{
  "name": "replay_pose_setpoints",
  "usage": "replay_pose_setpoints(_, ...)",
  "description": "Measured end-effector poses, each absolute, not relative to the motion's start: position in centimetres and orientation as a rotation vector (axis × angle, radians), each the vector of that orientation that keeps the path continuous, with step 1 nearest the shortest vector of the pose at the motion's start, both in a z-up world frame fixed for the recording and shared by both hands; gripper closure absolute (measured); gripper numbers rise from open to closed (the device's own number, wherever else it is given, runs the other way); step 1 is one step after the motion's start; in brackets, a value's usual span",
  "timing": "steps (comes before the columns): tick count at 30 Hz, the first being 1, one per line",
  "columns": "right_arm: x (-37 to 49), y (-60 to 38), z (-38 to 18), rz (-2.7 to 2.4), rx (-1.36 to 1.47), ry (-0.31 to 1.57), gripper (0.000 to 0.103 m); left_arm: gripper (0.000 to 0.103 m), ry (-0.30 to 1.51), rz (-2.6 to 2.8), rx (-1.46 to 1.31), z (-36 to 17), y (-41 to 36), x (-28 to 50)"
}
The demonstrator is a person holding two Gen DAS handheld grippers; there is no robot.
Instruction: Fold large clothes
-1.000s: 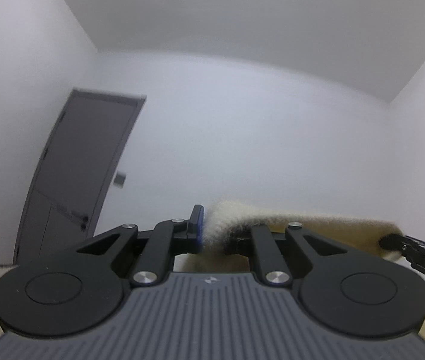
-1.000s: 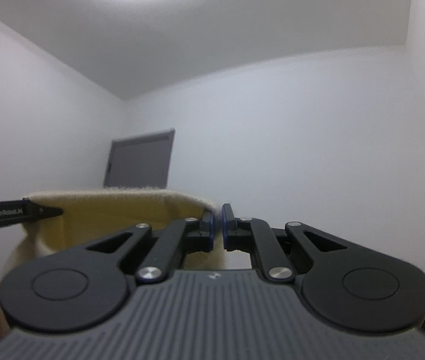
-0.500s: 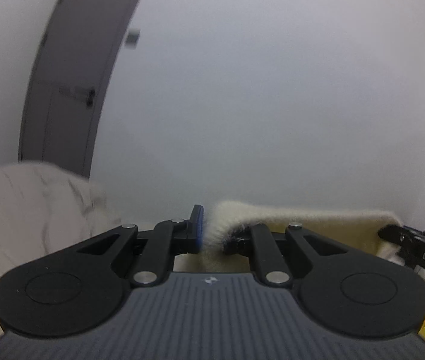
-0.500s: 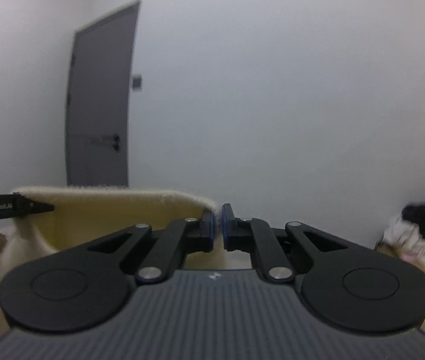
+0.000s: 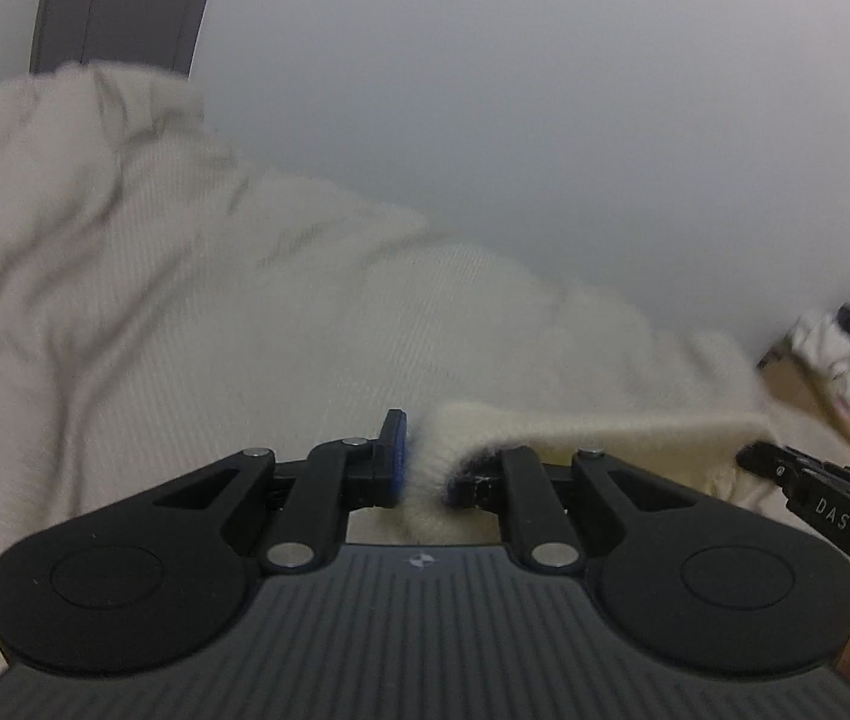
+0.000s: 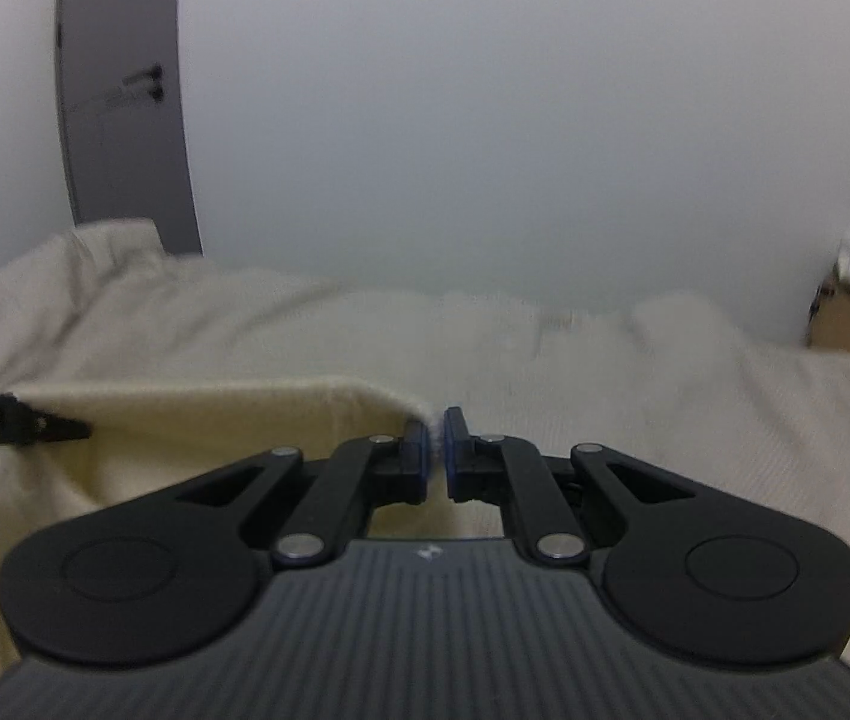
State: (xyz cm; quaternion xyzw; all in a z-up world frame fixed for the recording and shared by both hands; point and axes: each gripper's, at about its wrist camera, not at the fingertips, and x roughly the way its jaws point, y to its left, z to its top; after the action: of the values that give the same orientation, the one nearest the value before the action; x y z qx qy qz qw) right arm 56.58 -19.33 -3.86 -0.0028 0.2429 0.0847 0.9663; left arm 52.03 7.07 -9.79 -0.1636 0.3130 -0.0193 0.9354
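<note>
**Desk:** What are we looking at?

**Photographer:** Two hand-held grippers, each pinching the same edge of a cream fleece garment point(image 5: 604, 429), stretched between them above a bed covered in a pale ribbed spread point(image 5: 245, 330). The left gripper point(image 5: 425, 468) is clamped on a thick bunch of pile at one end. The right gripper point(image 6: 436, 450) is pressed almost fully together on a thin bit of hem at the other.

**Desk:** How does the cloth behave?

**Photographer:** Soft and limp, by the look of it. The edge runs fairly straight between the two grips while the rest hangs loose below. It seems light but bulky, and the fuzzy pile should give the pads good purchase. Nothing breakable here.

**Desk:** Best place to hold it?

**Photographer:** At the corners of that top edge, I'd judge, as now. The right pinch looks shallow, so a tug could slip it free. A deeper bite would be safer.

**Desk:** Anything else in shot?

**Photographer:** A grey door point(image 6: 119, 90) behind, and a heap of other clothes point(image 5: 844, 372) far right.
</note>
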Motion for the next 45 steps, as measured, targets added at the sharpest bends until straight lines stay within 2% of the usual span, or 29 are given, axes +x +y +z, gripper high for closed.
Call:
replay_pose_setpoints(10, 57.9, -20.4, -8.1, 0.160, 0.066, 0.631, 0.095, 0.089, 0.780, -0.014, -0.302, -15.7, 6.4, 55.9)
replay_pose_setpoints(18, 58.4, -19.8, -9.0, 0.152, 0.068, 0.647, 0.094, 0.087, 0.800, -0.006, -0.253, -15.6, 6.0, 56.4)
replay_pose_setpoints(19, 58.3, -19.8, -8.9, 0.154, 0.068, 0.647, 0.094, 0.081, 0.800, -0.006, -0.257, -15.4, 6.0, 56.3)
replay_pose_setpoints(20, 58.2, -19.8, -8.6, 0.156, 0.073, 0.648, 0.093, 0.068, 0.803, -0.004, -0.260, -15.2, 6.1, 56.2)
replay_pose_setpoints(21, 58.0, -20.0, -8.3, 0.158, 0.084, 0.648, 0.092, 0.059, 0.804, 0.001, -0.263, -15.0, 6.1, 56.1)
replay_pose_setpoints(22, 57.9, -20.1, -8.1, 0.158, 0.092, 0.646, 0.092, 0.041, 0.801, 0.004, -0.270, -14.7, 6.2, 55.9)
replay_pose_setpoints(23, 57.8, -20.0, -7.9, 0.160, 0.092, 0.642, 0.089, 0.027, 0.794, -0.003, -0.280, -14.3, 6.3, 55.5)
replay_pose_setpoints(24, 57.7, -20.0, -7.7, 0.161, 0.091, 0.640, 0.076, 0.022, 0.787, -0.021, -0.287, -13.9, 6.4, 55.1)
replay_pose_setpoints(25, 57.5, -20.1, -7.4, 0.162, 0.098, 0.641, 0.053, 0.020, 0.778, -0.038, -0.287, -13.5, 6.4, 54.6)
replay_pose_setpoints(27, 56.8, -20.5, -7.1, 0.170, 0.131, 0.632, 0.037, 0.020, 0.767, -0.025, -0.260, -12.3, 6.1, 53.4)
replay_pose_setpoints(36, 50.5, -21.0, -3.1, 0.180, 0.119, 0.563, 0.039, 0.020, 0.644, -0.033, -0.225, -5.8, 6.0, 44.8)
replay_pose_setpoints(45, 38.9, -22.3, 2.0, 0.222, 0.114, 0.492, 0.039, 0.020, 0.539, -0.042, -0.225, 1.0, 5.2, 32.5)
